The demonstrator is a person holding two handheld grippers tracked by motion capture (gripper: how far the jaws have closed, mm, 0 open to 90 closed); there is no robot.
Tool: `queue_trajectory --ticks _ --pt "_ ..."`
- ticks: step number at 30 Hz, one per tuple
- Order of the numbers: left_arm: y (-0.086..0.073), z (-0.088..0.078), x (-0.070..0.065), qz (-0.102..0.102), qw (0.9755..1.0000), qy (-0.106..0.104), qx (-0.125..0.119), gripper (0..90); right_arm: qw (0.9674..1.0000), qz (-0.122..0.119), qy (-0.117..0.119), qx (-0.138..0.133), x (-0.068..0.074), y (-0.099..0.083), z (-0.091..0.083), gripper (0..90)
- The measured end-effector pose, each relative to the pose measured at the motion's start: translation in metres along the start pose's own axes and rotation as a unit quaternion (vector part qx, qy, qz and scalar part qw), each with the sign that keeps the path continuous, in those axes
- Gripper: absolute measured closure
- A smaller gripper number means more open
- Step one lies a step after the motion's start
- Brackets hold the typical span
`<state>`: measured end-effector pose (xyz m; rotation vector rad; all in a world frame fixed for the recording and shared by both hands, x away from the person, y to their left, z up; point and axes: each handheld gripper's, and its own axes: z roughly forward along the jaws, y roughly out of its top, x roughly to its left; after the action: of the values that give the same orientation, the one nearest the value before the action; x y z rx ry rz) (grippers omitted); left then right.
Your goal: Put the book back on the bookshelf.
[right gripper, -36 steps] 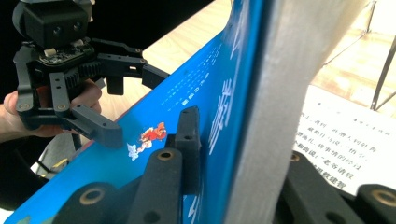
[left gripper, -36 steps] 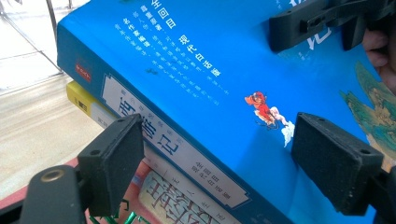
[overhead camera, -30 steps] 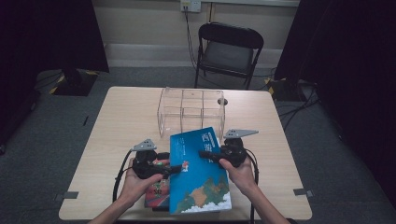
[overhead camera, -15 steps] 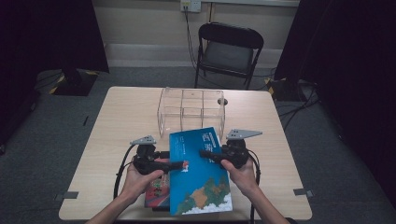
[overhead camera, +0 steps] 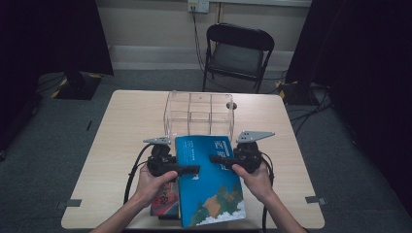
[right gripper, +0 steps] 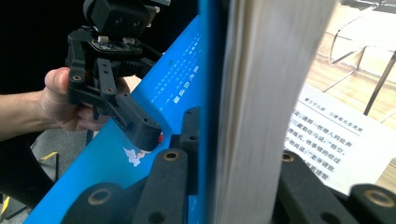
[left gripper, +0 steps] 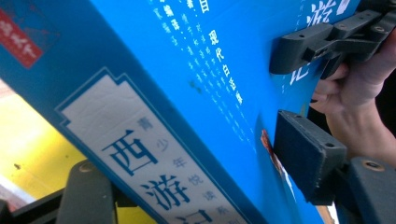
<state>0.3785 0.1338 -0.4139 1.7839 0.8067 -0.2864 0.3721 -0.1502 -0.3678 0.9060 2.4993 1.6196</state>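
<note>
A thick blue book (overhead camera: 209, 184) with white Chinese lettering is held off the table between both grippers. My left gripper (overhead camera: 192, 170) straddles its spine edge; its jaws have just been closing, and in the left gripper view one pad (left gripper: 303, 156) lies on the cover while the other jaw sits behind the book (left gripper: 187, 93). My right gripper (overhead camera: 216, 158) is shut on the opposite edge, with the page block (right gripper: 261, 93) between its jaws. The left gripper (right gripper: 144, 130) also shows across the cover in the right gripper view.
A clear plastic compartment box (overhead camera: 199, 114) stands on the table (overhead camera: 121, 131) just beyond the book. A second book (overhead camera: 163, 201) with a dark red cover lies under the blue one at the near edge. A black folding chair (overhead camera: 238, 48) stands behind the table.
The left gripper's jaws have closed in on the book's spine edge, and its upper finger reaches a little further over the cover. Both hands and the book have risen slightly.
</note>
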Motion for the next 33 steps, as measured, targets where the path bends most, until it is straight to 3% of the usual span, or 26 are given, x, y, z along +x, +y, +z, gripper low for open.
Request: queue_trajectory --ticks 4,8,12,15,18,22,23,27,28,31,33 --pt "0.001 -0.003 -0.003 0.006 0.9999 -0.004 -0.009 35.5 1.0000 -0.005 -0.006 -0.003 0.005 0.005 -0.003 77.4" --pt "0.002 -0.005 -0.005 0.010 0.9998 -0.007 -0.016 35.5 0.9999 0.007 -0.003 -0.010 0.008 0.010 -0.005 78.4" --pt "0.010 -0.012 -0.011 0.025 0.9993 -0.010 -0.025 39.0 0.9998 0.001 -0.006 -0.017 0.015 0.020 -0.011 78.7" --pt "0.019 -0.018 -0.018 0.050 0.9981 0.004 -0.035 40.8 0.9995 -0.010 -0.010 -0.030 0.020 0.030 -0.016 78.8" --pt "0.031 -0.024 -0.025 0.079 0.9959 0.020 -0.040 42.6 0.9991 -0.012 -0.011 -0.039 0.022 0.039 -0.020 78.8" --pt "0.041 -0.030 -0.030 0.099 0.9929 0.032 -0.056 48.7 0.9980 -0.022 -0.021 -0.055 0.024 0.053 -0.023 78.8" --pt "0.046 -0.035 -0.033 0.113 0.9897 0.043 -0.076 50.8 0.9974 -0.026 -0.024 -0.062 0.024 0.057 -0.024 78.8" --pt "0.053 -0.042 -0.035 0.125 0.9854 0.051 -0.104 54.7 0.9943 -0.059 -0.029 -0.084 0.030 0.066 -0.025 78.7" --pt "0.055 -0.043 -0.036 0.129 0.9831 0.058 -0.116 55.9 0.9936 -0.061 -0.031 -0.090 0.030 0.068 -0.024 78.7" --pt "0.056 -0.045 -0.038 0.146 0.9790 0.074 -0.121 57.8 0.9899 -0.074 -0.030 -0.118 0.025 0.068 -0.021 78.2" --pt "0.053 -0.044 -0.040 0.157 0.9766 0.078 -0.125 58.6 0.9887 -0.067 -0.022 -0.132 0.020 0.062 -0.018 77.3"
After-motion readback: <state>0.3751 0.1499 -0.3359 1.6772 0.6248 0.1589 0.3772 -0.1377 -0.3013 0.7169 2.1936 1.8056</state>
